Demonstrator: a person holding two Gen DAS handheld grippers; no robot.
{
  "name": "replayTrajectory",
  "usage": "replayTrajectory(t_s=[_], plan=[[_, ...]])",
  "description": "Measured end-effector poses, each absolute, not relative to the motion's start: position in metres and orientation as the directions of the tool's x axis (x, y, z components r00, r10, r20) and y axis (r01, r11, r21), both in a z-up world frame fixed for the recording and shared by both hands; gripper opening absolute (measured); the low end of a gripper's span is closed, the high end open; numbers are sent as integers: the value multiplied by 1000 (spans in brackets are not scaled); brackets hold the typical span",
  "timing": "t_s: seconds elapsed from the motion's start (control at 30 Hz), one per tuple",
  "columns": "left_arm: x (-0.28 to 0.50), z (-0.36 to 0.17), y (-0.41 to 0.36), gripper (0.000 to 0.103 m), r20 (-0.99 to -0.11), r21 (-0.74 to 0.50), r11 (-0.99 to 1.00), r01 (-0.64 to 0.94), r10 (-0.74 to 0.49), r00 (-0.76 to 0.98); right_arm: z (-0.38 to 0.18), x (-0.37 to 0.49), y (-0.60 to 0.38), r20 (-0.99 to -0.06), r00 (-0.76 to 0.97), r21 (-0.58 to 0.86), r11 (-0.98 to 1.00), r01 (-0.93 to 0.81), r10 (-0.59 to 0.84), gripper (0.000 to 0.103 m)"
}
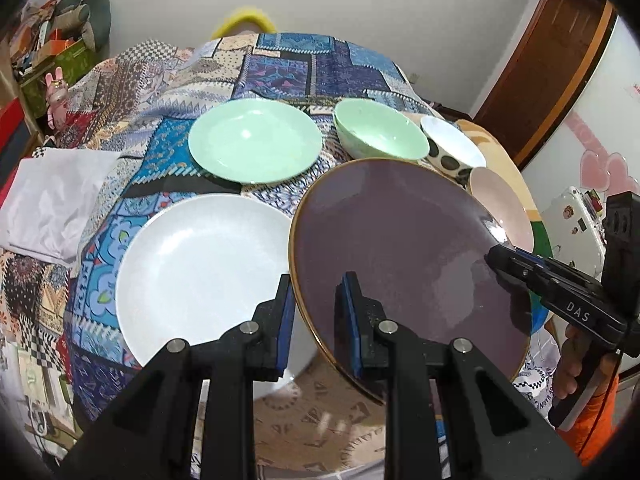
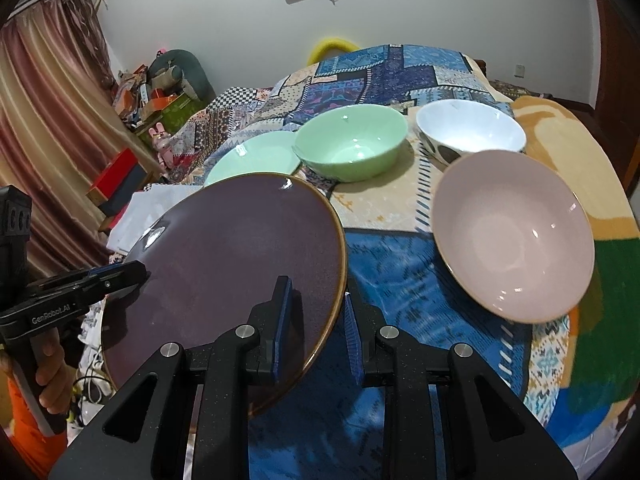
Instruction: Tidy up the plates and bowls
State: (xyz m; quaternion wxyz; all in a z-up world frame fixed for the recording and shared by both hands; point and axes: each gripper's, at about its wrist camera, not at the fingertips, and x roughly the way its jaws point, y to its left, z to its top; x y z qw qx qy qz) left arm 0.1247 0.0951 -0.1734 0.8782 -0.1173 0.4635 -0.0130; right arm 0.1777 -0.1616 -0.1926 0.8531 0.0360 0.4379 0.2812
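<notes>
A dark purple plate (image 1: 404, 256) with a gold rim is held tilted above the table between both grippers. My left gripper (image 1: 318, 320) straddles its near left rim, one pad on each face. My right gripper (image 2: 316, 328) straddles its right rim the same way; it shows in the left wrist view (image 1: 500, 258) at the plate's far edge. A white plate (image 1: 200, 268) lies below on the left. A green plate (image 1: 256, 144), a green bowl (image 1: 378, 134), a white spotted bowl (image 1: 454, 148) and a pink bowl (image 2: 512, 232) stand behind.
The table wears a patchwork blue cloth (image 1: 304, 64). A folded white cloth (image 1: 56, 200) lies at its left edge. Boxes and toys (image 1: 52, 48) crowd the far left. A door (image 1: 552, 60) stands at the right.
</notes>
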Motion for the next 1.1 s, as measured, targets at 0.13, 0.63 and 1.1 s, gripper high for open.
replayTrajectory(t_s=[0.13, 0.63, 1.1], plan=[[125, -184, 84, 23, -824, -218, 973, -80, -140, 549, -200, 177, -170, -735, 452, 313, 844, -436, 506, 23], [154, -220, 56, 23, -865, -204, 977, -54, -154, 477, -234, 184, -198, -775, 419, 331, 868, -369, 474, 23], [177, -249, 48, 23, -889, -198, 979, -56, -155, 430, -244, 191, -204, -790, 411, 326, 880, -346, 454, 22]])
